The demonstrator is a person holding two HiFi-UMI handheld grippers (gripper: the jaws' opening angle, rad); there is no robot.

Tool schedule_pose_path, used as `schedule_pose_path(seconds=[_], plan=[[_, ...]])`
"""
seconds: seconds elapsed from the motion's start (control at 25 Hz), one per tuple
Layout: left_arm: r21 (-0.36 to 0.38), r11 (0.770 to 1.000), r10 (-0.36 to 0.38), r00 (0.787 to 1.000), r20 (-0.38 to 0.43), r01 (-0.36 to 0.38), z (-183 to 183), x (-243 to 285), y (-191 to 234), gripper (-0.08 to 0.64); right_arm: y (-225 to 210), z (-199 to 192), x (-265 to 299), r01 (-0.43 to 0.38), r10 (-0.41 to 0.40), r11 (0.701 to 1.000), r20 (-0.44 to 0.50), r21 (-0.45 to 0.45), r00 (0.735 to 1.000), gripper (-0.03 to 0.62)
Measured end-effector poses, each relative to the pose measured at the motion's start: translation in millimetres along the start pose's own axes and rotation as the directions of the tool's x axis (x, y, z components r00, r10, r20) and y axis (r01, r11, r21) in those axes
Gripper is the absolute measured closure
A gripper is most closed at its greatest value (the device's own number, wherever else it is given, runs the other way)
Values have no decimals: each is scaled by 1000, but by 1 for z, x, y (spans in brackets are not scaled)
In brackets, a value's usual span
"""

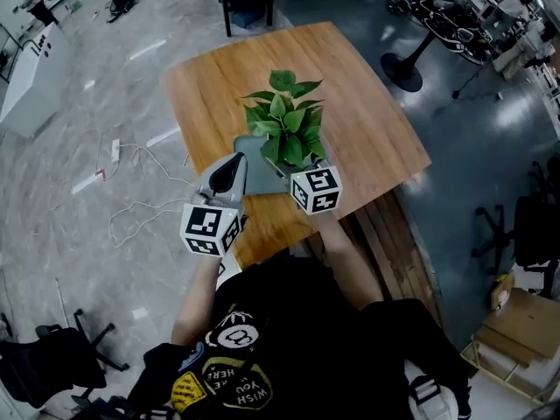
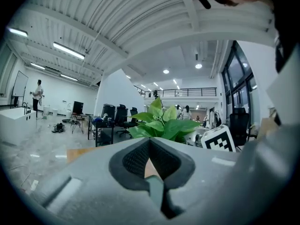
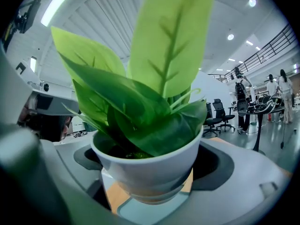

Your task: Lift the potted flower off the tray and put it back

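The desk (image 1: 367, 121) was matt, grained wood; the pot (image 3: 150, 172) smooth white plastic; the leaves (image 3: 140, 107) faintly glossy.

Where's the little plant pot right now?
The white pot is held in the jaws of the right gripper, over the grey tray near the front edge of the wooden table in the head view.

The hall is lit brightly and evenly from above by strip lights (image 2: 68, 50) and round spots (image 2: 198, 66). Pale glare is thrown back from the polished floor (image 1: 490, 121). The tabletop (image 1: 350, 103) is evenly lit, and only soft shadow is cast beside the plant (image 1: 284, 116). Straight lines are bent by fisheye distortion in all views, and the gripper views are ringed with black. The near jaws are blurred in both. The leaves (image 3: 173, 36) are shown backlit, with their veins clearly seen.
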State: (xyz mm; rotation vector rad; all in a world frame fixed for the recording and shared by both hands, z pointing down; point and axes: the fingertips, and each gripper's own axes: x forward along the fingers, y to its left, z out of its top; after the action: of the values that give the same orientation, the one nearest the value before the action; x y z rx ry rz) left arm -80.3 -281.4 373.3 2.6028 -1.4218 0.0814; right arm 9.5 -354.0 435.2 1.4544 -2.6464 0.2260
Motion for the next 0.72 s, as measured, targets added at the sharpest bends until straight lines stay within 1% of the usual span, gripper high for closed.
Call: schedule_pose_path(seconds=[0.08,0.12,0.28,0.6,0.72], plan=[[19,1000,7,1000,-16,-7,-2,2,-2,561,1,1,0,-7,7,1000,2,-8,1000,44],[22,1000,11,1000,-10,-11,-2,2,-3,561,1,2,0,-10,10,1000,3,-10,1000,44],[-4,1000,15,999,32,-15,2,5,-5,563,1,1,0,-28,28,1000,1,-2,1000,44],[-7,1000,30,999,28,-30,2,10,-3,561,-1,-2,3,-47,47,999,-6,6,999,44],[-2,999,38,999,13,-38,-4,10,0,561,-4,-10,6,-45,45,999,-17,18,999,44]])
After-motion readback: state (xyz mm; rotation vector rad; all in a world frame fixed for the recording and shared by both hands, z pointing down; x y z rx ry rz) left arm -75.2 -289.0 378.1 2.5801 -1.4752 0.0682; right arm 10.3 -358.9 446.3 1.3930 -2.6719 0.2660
